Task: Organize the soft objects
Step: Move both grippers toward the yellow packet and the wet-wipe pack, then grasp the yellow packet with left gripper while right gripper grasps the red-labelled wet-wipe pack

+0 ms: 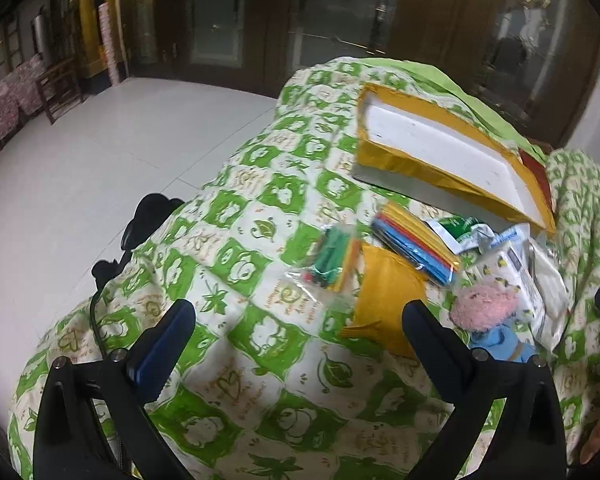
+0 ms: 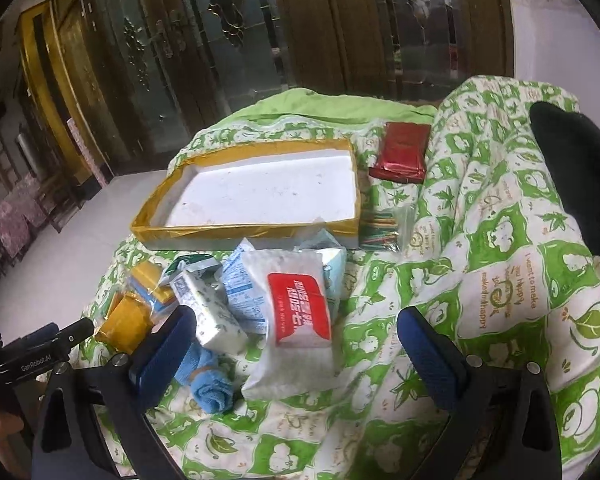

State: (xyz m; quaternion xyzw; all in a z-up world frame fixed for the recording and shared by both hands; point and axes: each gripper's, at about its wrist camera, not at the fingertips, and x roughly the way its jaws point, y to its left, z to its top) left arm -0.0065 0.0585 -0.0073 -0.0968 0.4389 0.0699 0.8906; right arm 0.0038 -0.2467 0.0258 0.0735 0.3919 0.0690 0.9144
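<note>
A shallow white tray with yellow taped rim [image 2: 236,229] [image 1: 384,160] lies on the green-and-white quilt [image 1: 260,320], with nothing inside. In front of it sits a heap of soft packs: a white wipes pack with a red label [image 2: 296,320], tissue packs [image 2: 208,312], a rolled blue cloth [image 2: 210,388] [image 1: 500,344], a pink fluffy item [image 1: 484,306] and yellow sponges [image 2: 126,320] [image 1: 384,292]. My right gripper [image 2: 296,344] is open, straddling the wipes pack just above it. My left gripper [image 1: 300,340] is open over bare quilt, left of the heap.
A red foil pack [image 2: 402,152] lies right of the tray, and a bag of coloured sticks [image 2: 382,228] beside the tray's corner. Bags of coloured sticks [image 1: 328,260] and coloured strips [image 1: 416,248] lie near the sponges. White tiled floor [image 1: 100,160] and glass doors lie beyond.
</note>
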